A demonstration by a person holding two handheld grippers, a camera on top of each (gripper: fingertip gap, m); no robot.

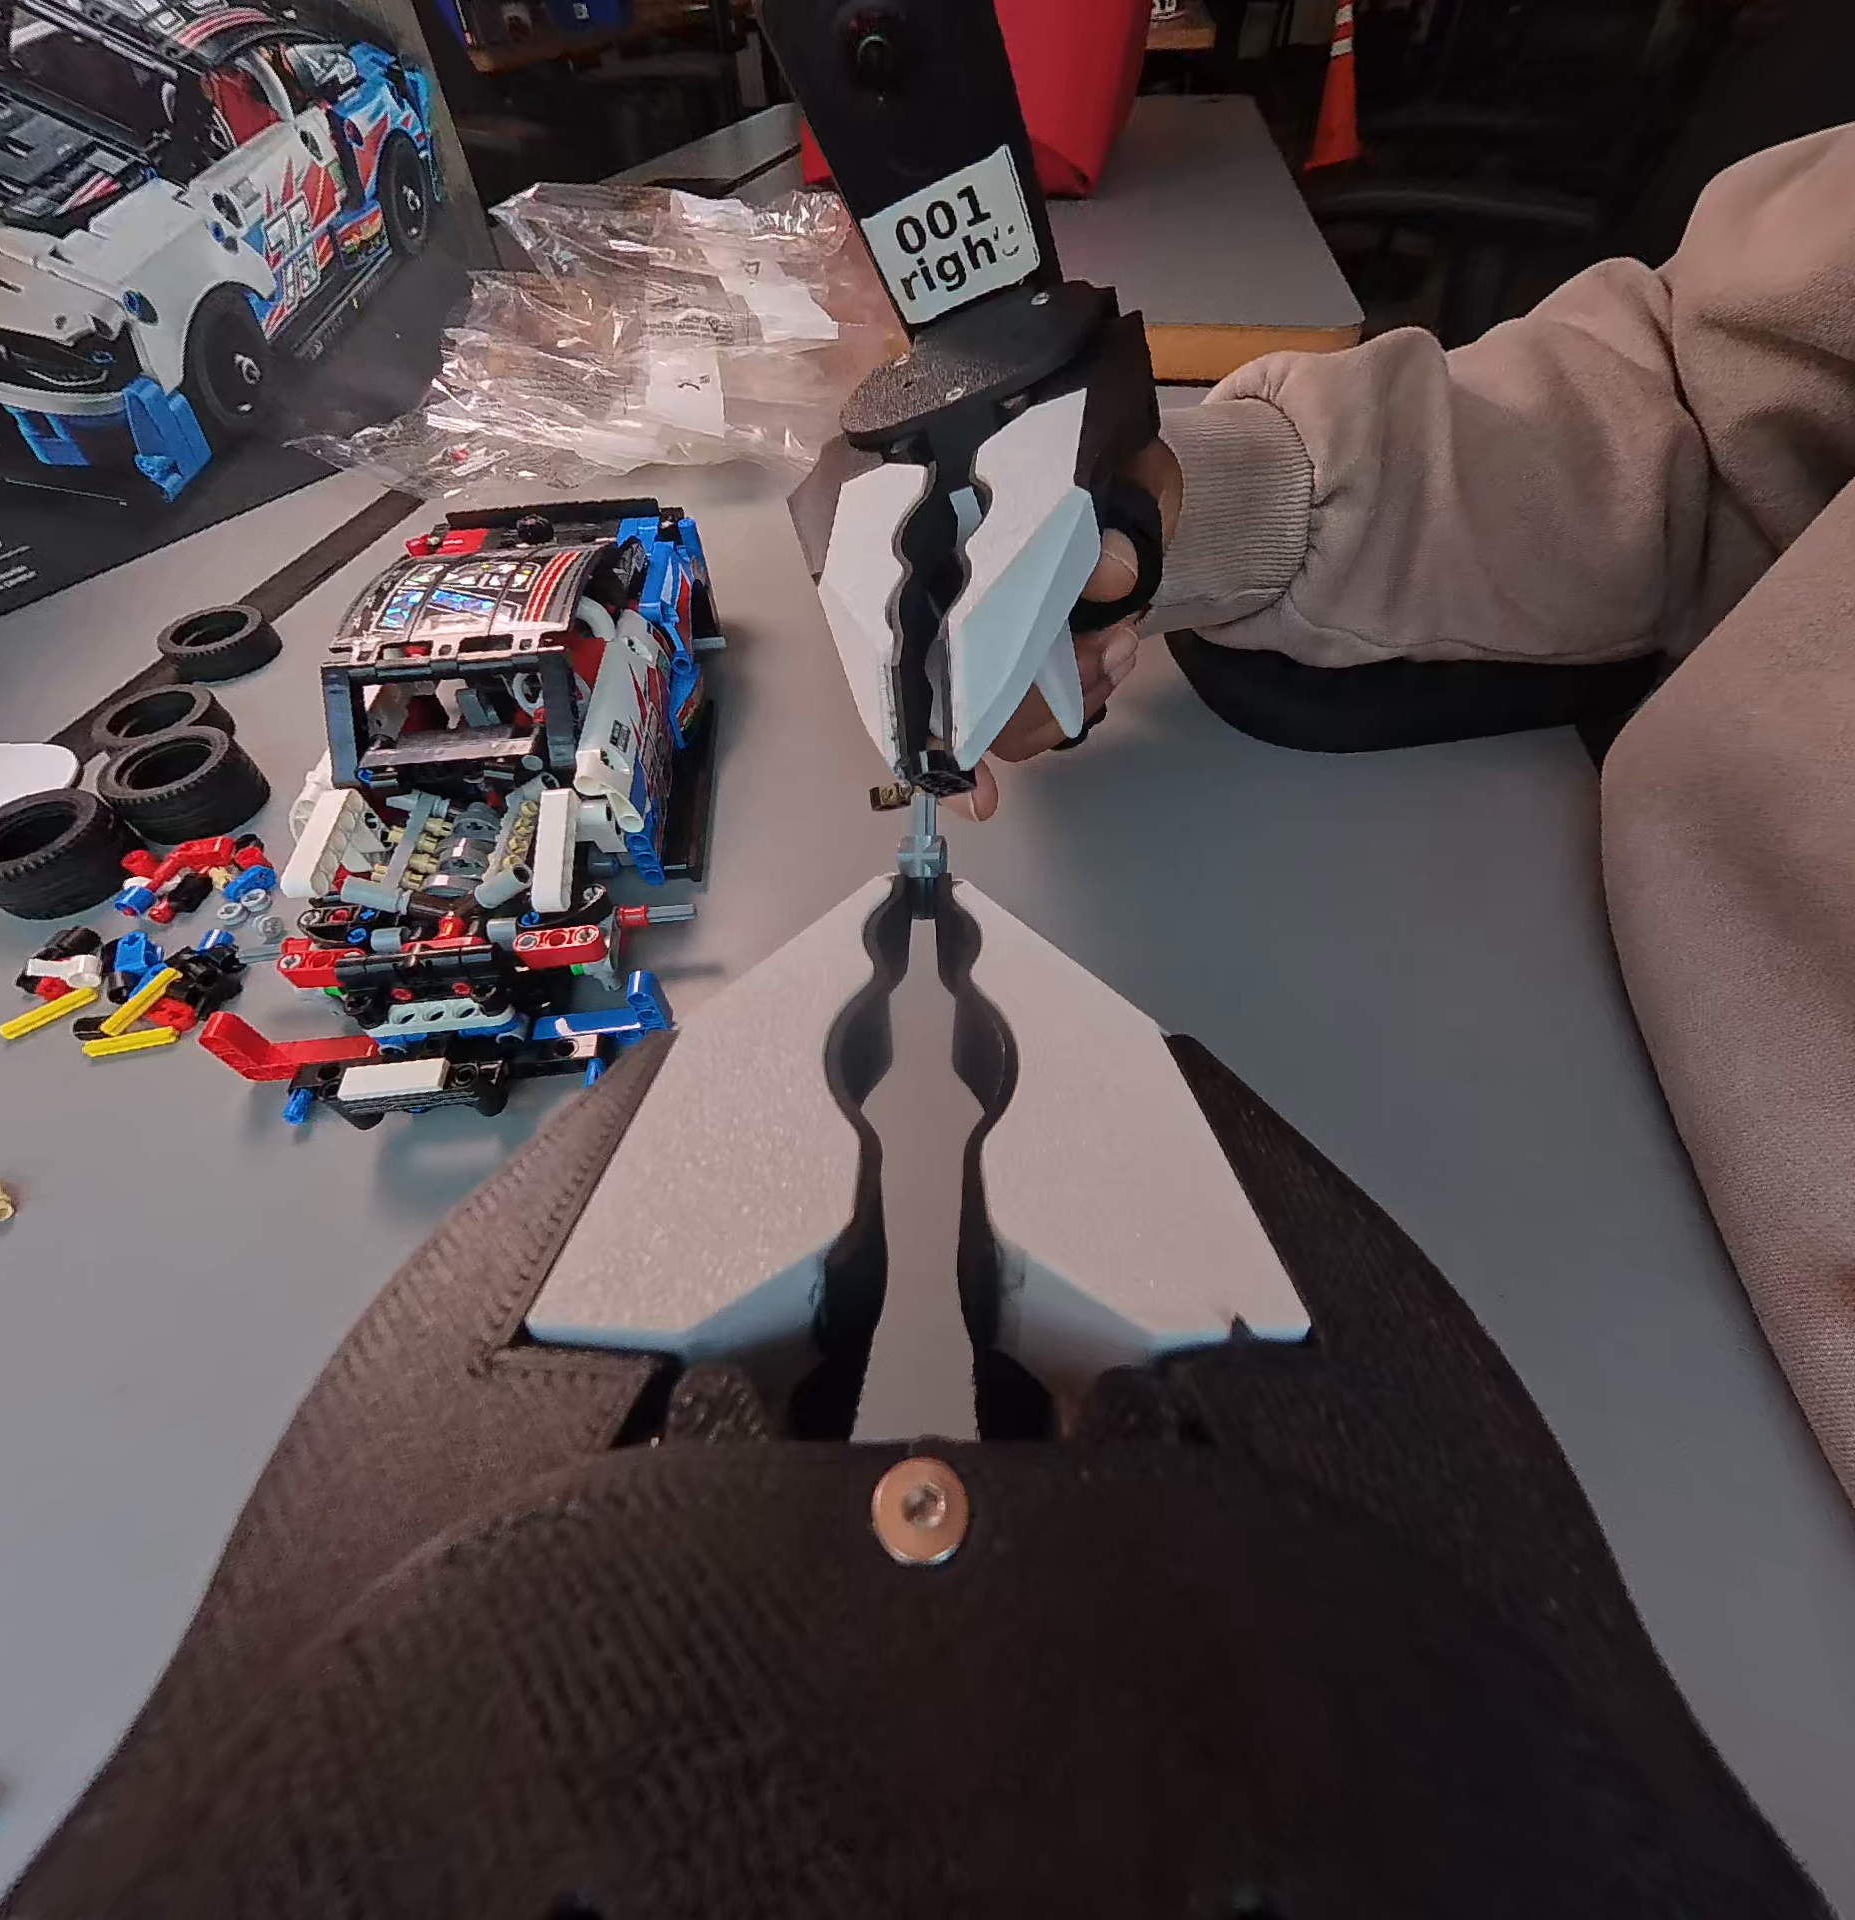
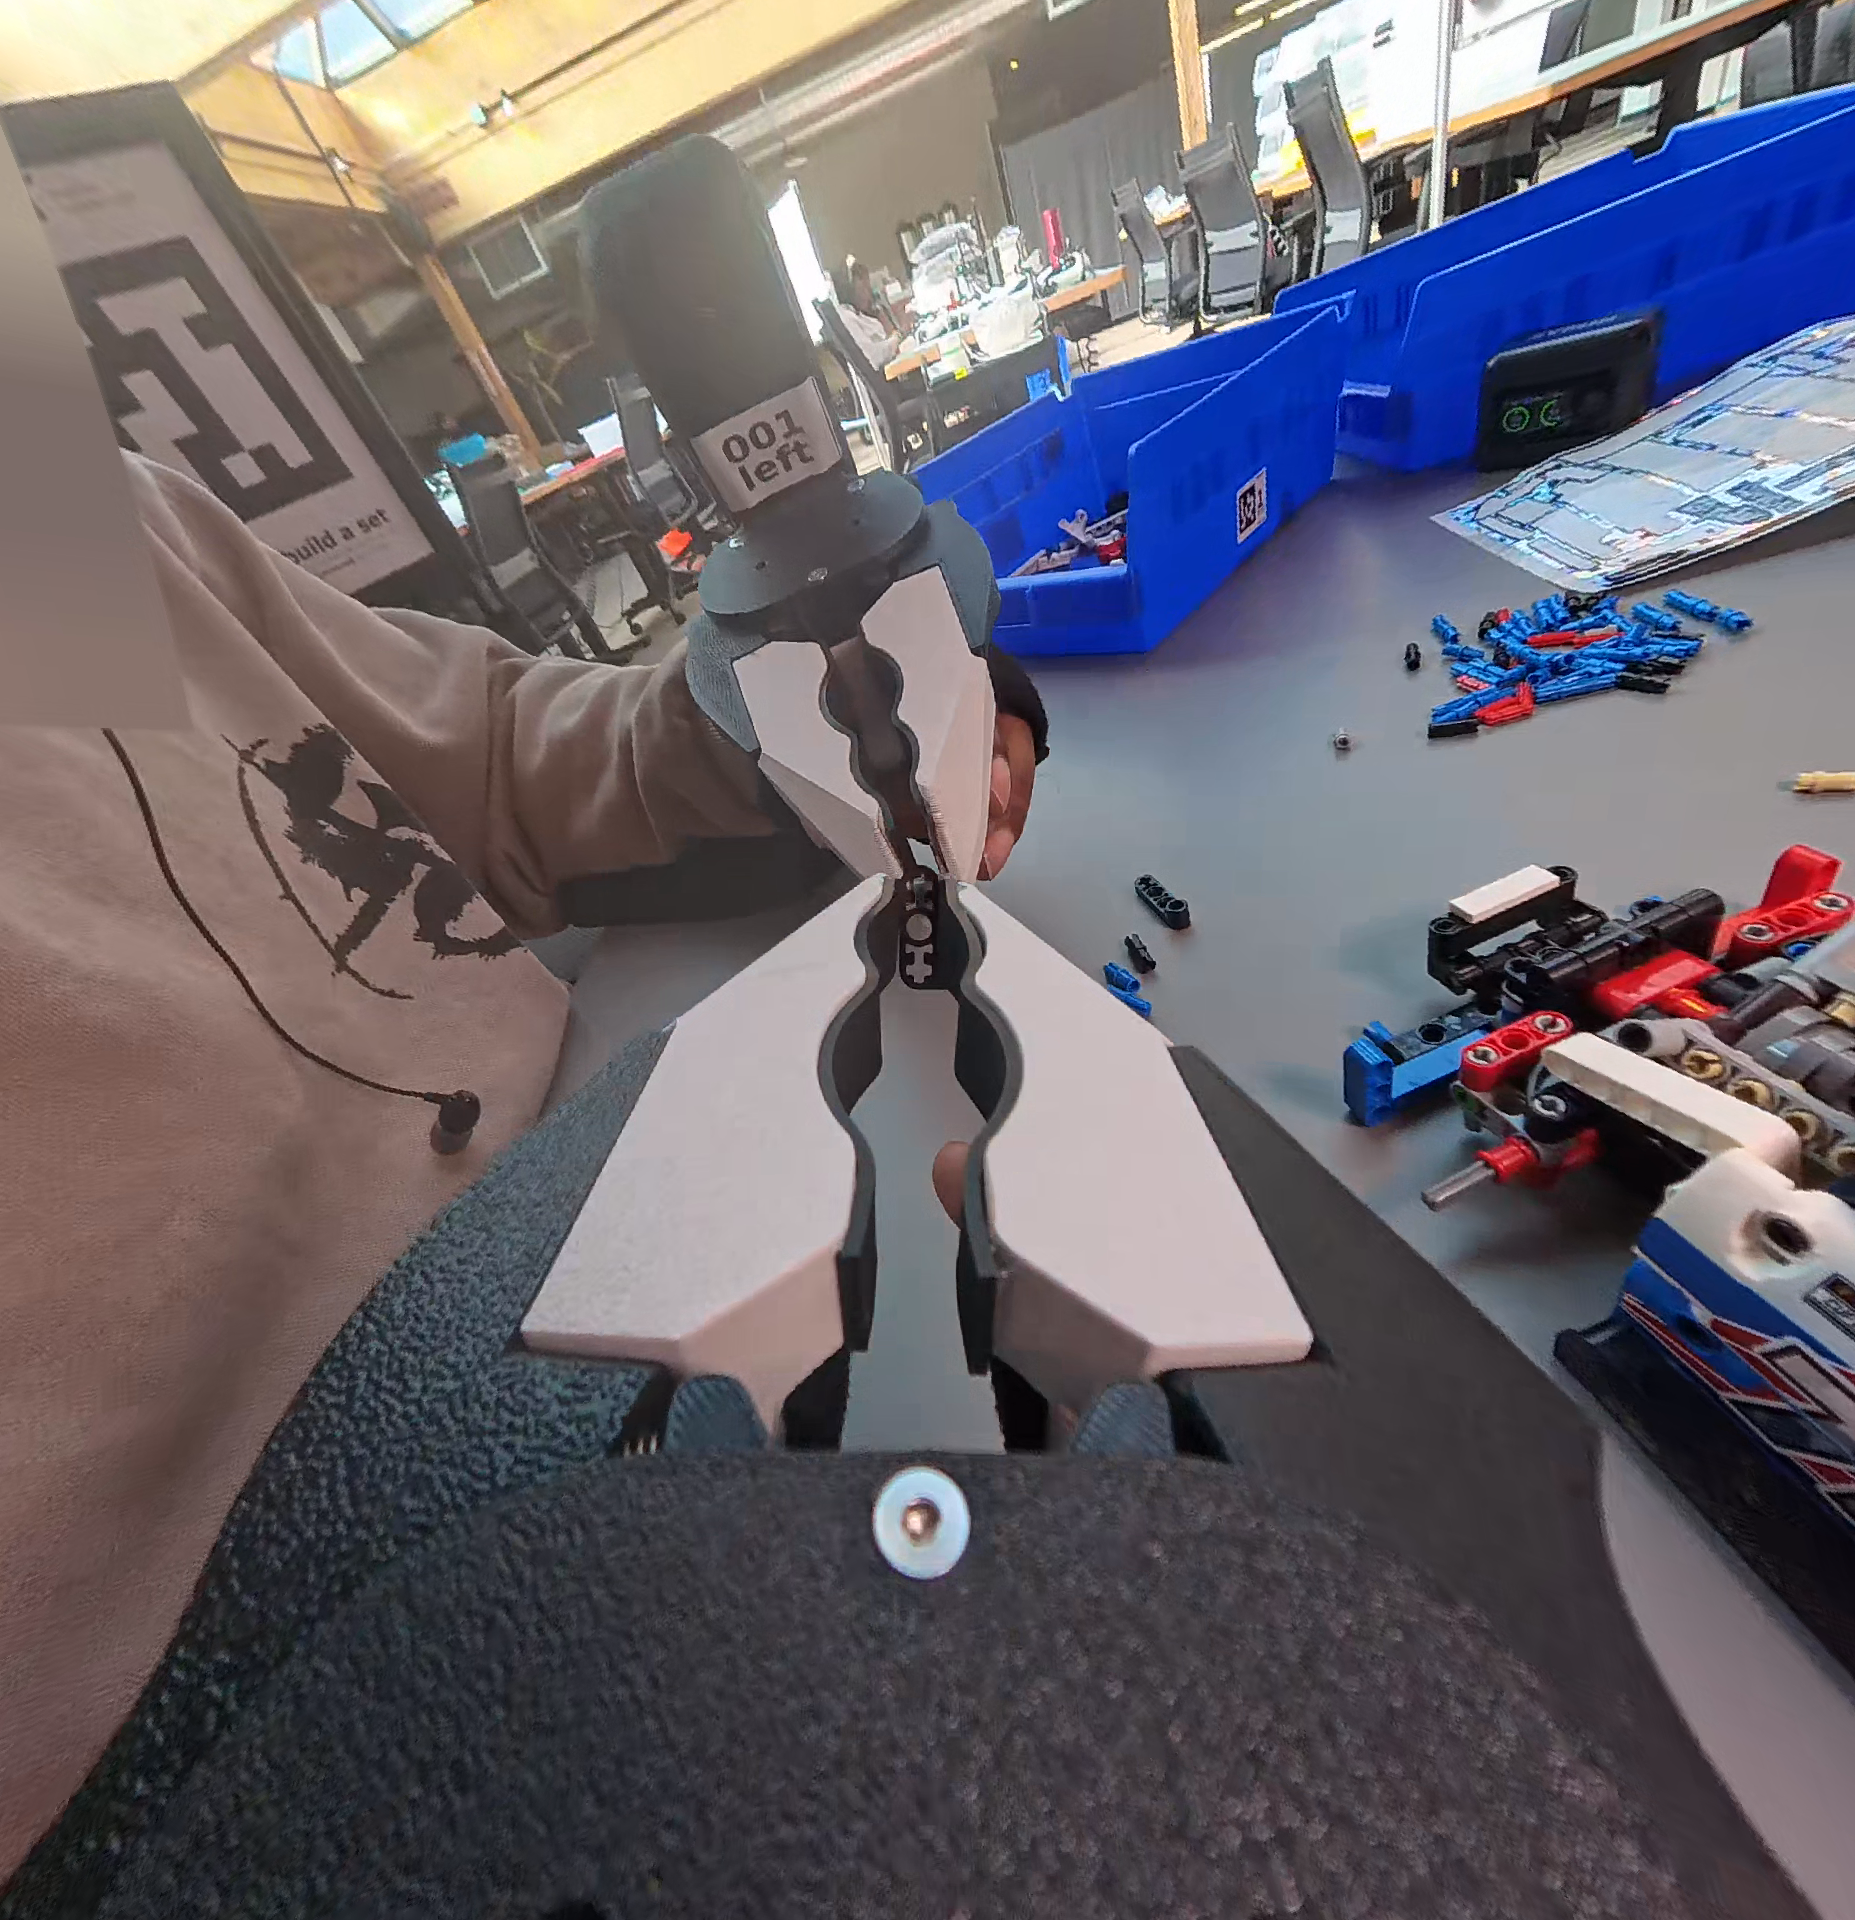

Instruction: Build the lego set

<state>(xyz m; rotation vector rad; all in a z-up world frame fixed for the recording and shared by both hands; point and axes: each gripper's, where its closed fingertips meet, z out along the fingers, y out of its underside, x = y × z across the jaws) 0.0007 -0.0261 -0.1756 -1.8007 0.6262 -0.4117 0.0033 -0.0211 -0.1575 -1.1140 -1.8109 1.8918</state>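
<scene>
A: Your left gripper [image 1: 921, 902] points forward over the worktop [image 1: 1266, 1039], its tips pinched on a small grey connector [image 1: 923, 854] with a thin axle rising from it.

B: And your right gripper [image 2: 918, 914] meets it tip to tip. It's clamped on a black beam piece [image 2: 919, 940] with a cross hole and a round hole.

A: From your left wrist view, the right gripper comes down steeply from above, your hand [image 1: 1099, 623] wrapped round its grip, beige sleeve [image 1: 1474, 488] reaching in from the worktop's right edge. The axle seems to enter the black piece, though the joint is too small to be sure.

B: From your right wrist view, the left gripper also tilts down toward the meeting point, fingers [image 2: 1006, 790] showing behind it.

A: The half-built car [image 1: 507, 790] sits toward the worktop's left side: black roof with shiny sticker, white, blue and red panels, engine block exposed, no wheels fitted.

B: Four black tyres [image 1: 123, 769] lie near the left edge, with loose red, yellow and blue pieces [image 1: 133, 956] just beside the car's front. Empty clear bags [image 1: 642, 332] and the set's box [image 1: 175, 239] stand at the far edge.
</scene>
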